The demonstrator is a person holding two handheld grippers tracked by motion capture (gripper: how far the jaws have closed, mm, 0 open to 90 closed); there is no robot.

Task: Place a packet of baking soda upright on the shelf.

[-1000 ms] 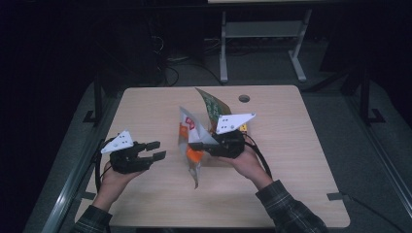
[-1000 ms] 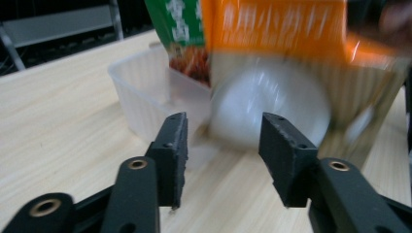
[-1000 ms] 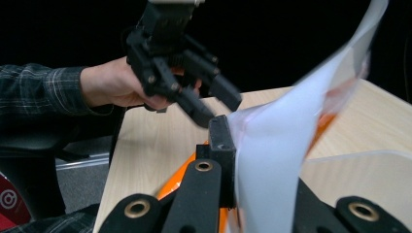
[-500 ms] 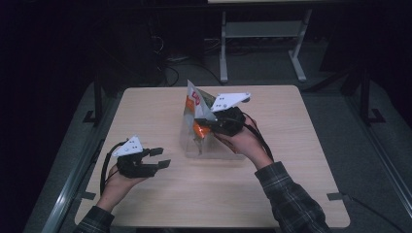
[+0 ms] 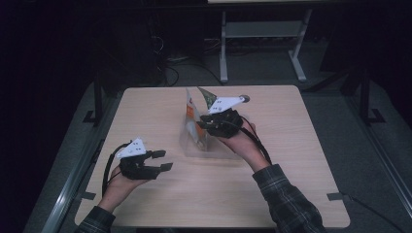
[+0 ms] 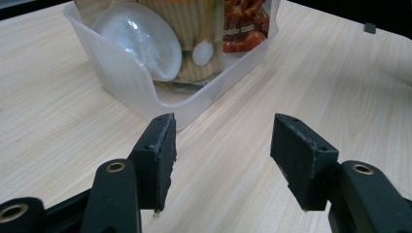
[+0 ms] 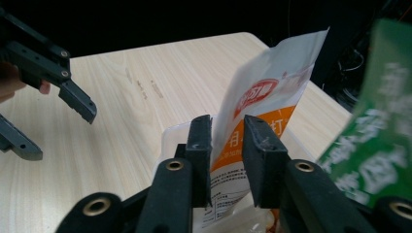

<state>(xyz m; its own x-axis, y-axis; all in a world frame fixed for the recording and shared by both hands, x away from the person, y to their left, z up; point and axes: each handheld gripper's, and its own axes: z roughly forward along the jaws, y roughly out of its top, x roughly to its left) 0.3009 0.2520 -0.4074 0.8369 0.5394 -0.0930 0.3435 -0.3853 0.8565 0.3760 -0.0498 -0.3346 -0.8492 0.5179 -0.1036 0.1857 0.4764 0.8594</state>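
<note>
While the left gripper [image 5: 163, 160] sits at the lower left of the high view, its jaws stand wide apart with nothing between them. Farther up, at frame centre, the right gripper [image 7: 227, 141] has its jaws nearly closed on a white-and-orange pouch [image 7: 265, 102] standing upright in a clear plastic bin [image 6: 121, 63], a green packet [image 7: 384, 121] just beside it.

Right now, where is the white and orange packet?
In the high view the white and orange packet stands in the clear tub mid-table, between the right gripper jaws, with a green packet just behind it.
</note>
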